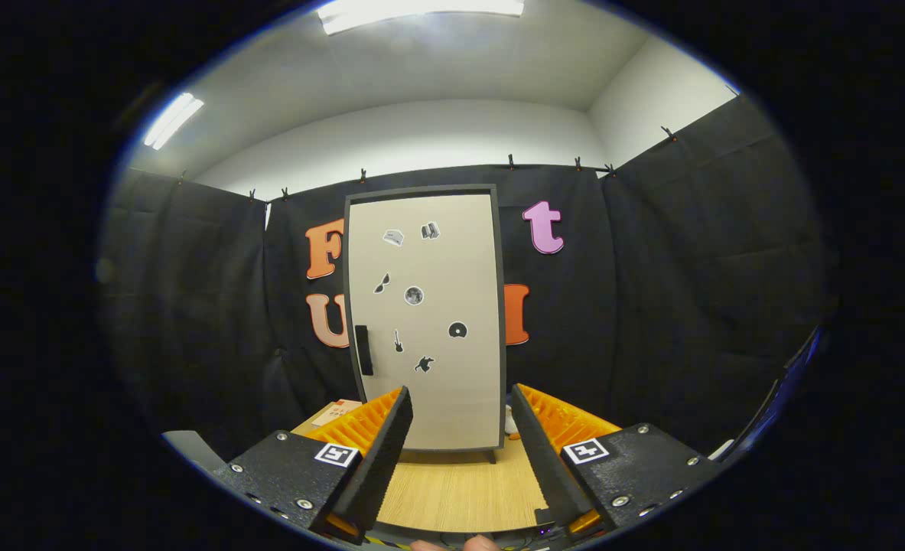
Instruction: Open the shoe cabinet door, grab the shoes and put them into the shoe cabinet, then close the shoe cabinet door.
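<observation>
A white object (510,420) peeks unclearly past the shoe cabinet's (424,321) closed, sticker-dotted beige door (452,252); the gripper (461,402) gapes empty.

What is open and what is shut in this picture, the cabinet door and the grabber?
Shoe cabinet door: shut, flush in its dark frame.
Door handle: untouched, upright on the door's left edge.
Gripper: open, fingers spread and holding nothing, the cabinet beyond them.
Ceiling lights: on.

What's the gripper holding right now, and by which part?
Nothing. The gripper is open with bare wooden tabletop between its fingers; the beige shoe cabinet door stands shut beyond them.
</observation>
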Demonstrator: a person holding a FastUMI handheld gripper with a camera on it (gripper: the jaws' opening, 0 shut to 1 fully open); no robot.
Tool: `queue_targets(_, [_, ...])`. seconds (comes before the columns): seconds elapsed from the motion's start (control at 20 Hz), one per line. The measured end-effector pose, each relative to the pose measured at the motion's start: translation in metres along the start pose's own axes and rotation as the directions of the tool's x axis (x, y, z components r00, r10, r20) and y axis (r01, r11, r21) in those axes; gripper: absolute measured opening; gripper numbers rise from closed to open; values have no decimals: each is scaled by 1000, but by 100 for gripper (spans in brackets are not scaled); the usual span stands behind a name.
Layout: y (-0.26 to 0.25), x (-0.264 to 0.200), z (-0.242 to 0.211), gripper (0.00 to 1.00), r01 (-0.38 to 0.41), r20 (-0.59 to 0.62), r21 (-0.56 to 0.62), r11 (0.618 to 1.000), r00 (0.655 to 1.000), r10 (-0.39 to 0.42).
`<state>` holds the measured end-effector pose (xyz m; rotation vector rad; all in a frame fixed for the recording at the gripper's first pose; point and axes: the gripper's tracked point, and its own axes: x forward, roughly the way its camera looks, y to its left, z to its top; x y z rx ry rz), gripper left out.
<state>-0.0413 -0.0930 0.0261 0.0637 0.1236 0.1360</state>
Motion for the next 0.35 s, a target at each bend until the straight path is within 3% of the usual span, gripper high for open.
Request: queue_targets(0.35, [-16,-2,-5,83,26,-8,1,1000,1000,-26])
